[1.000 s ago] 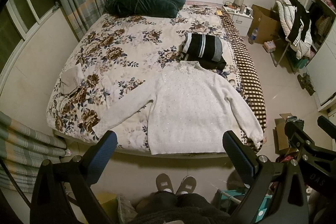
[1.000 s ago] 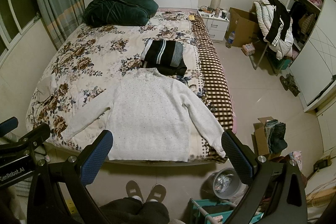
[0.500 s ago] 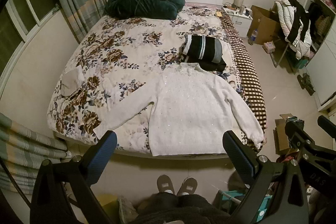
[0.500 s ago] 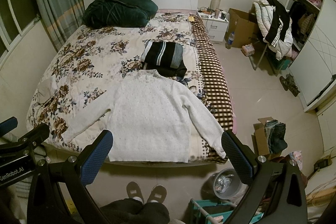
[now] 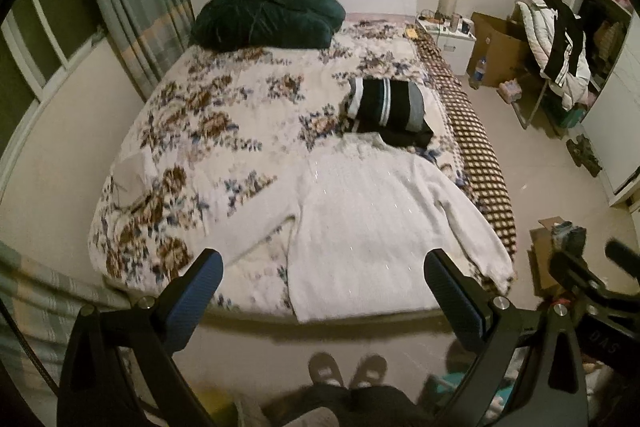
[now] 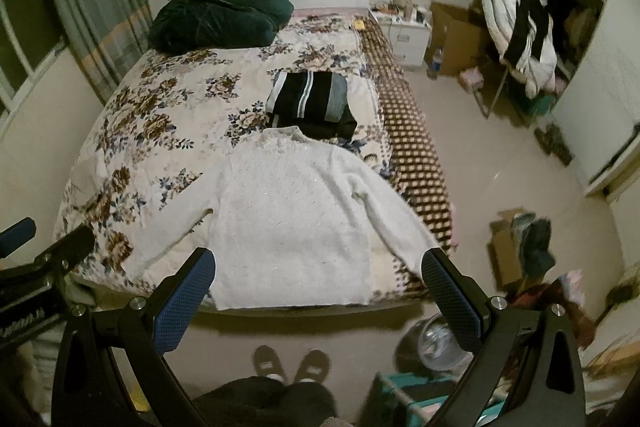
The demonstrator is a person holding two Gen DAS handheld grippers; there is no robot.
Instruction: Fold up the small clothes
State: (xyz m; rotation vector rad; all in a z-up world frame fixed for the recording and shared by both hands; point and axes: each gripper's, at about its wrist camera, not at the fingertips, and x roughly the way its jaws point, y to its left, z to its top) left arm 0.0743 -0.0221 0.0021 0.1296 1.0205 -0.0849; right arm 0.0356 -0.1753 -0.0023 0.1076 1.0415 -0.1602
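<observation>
A white knit sweater (image 5: 372, 223) lies flat and spread out at the foot of the floral bed (image 5: 208, 131), sleeves out to both sides; it also shows in the right wrist view (image 6: 296, 219). A folded black striped garment (image 5: 388, 103) sits just beyond its collar, also in the right wrist view (image 6: 308, 97). My left gripper (image 5: 324, 279) is open and empty, held above the bed's foot edge. My right gripper (image 6: 318, 277) is open and empty, beside it at the same height.
A dark green bundle (image 5: 268, 15) lies at the headboard. A small beige cloth (image 5: 128, 175) sits at the bed's left edge. A nightstand (image 6: 404, 27), cardboard boxes (image 6: 456, 35), a clothes-laden chair (image 6: 520, 39) and a bin (image 6: 436, 343) stand on the right floor. The person's slippers (image 6: 292, 367) are below.
Both grippers have shifted slightly, with motion blur now; the bed sits a little lower in view. The jaws stay open and the sweater has not moved.
</observation>
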